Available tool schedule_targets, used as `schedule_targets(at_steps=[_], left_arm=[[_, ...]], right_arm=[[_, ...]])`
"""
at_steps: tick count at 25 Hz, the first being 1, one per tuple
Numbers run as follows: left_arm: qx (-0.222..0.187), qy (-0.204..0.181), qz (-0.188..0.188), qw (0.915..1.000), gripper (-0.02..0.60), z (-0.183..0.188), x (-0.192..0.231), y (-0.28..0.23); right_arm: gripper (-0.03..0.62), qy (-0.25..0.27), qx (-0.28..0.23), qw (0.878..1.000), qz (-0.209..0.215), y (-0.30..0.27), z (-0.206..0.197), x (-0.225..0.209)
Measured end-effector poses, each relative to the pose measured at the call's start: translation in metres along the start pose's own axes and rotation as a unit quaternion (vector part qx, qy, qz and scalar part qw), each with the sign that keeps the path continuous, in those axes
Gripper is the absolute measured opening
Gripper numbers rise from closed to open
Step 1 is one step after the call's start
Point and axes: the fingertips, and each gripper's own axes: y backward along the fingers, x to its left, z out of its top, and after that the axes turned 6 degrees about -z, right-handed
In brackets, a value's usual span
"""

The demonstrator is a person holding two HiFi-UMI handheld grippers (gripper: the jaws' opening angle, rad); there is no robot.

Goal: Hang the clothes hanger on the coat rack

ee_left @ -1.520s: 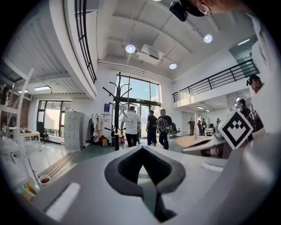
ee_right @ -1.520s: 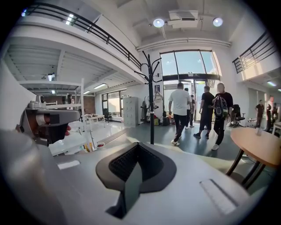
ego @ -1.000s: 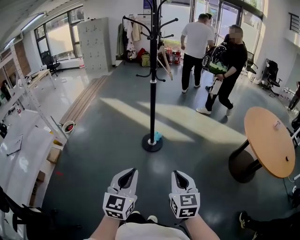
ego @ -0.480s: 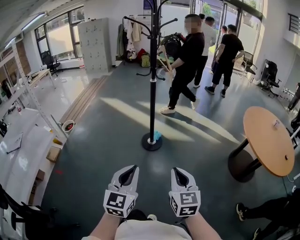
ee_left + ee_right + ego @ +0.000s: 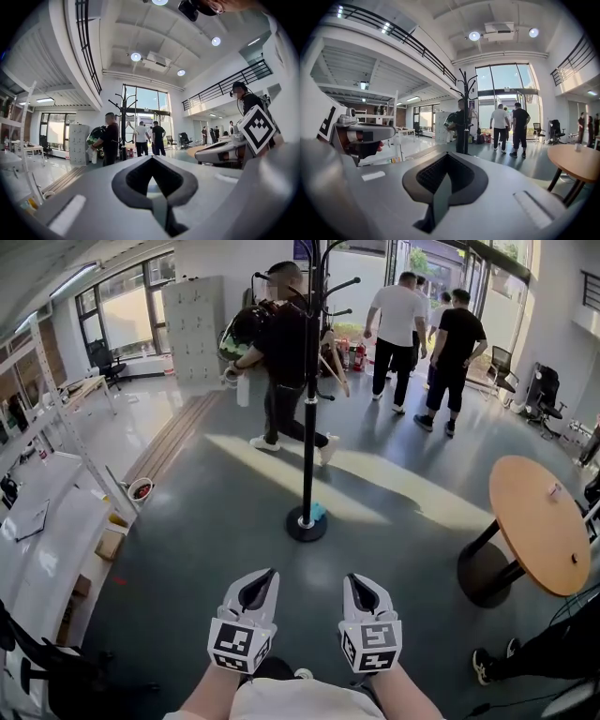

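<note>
The black coat rack [image 5: 307, 381] stands upright on its round base [image 5: 307, 524] in the middle of the grey floor, well ahead of both grippers. It also rises in the left gripper view as the coat rack [image 5: 124, 126] and in the right gripper view as the coat rack [image 5: 465, 112]. No clothes hanger shows in any view. My left gripper [image 5: 263, 576] and right gripper [image 5: 353, 580] are held side by side low in the head view, pointing towards the rack. Both are shut with nothing between the jaws, as seen on the left gripper [image 5: 152, 160] and right gripper [image 5: 447, 159].
A person carrying a backpack [image 5: 279, 343] walks just behind the rack. Two more people [image 5: 422, 324] stand further back. A round wooden table [image 5: 539, 521] is at the right, a white desk [image 5: 37, 549] at the left. A small blue object [image 5: 317, 512] lies by the rack's base.
The person with the backpack has walked from right to left behind the coat rack. Both grippers have stayed put and shut.
</note>
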Motion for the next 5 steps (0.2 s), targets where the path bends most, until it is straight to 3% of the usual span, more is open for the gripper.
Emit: schedule_targets(at_steps=[5], left_arm=[[-0.001,-0.001,0.003,1.0,0.0,0.0027,-0.0007,0.0015]], right_arm=[[0.025,-0.004,-0.006,1.0,-0.012,0.0031,0.0041,-0.0056]])
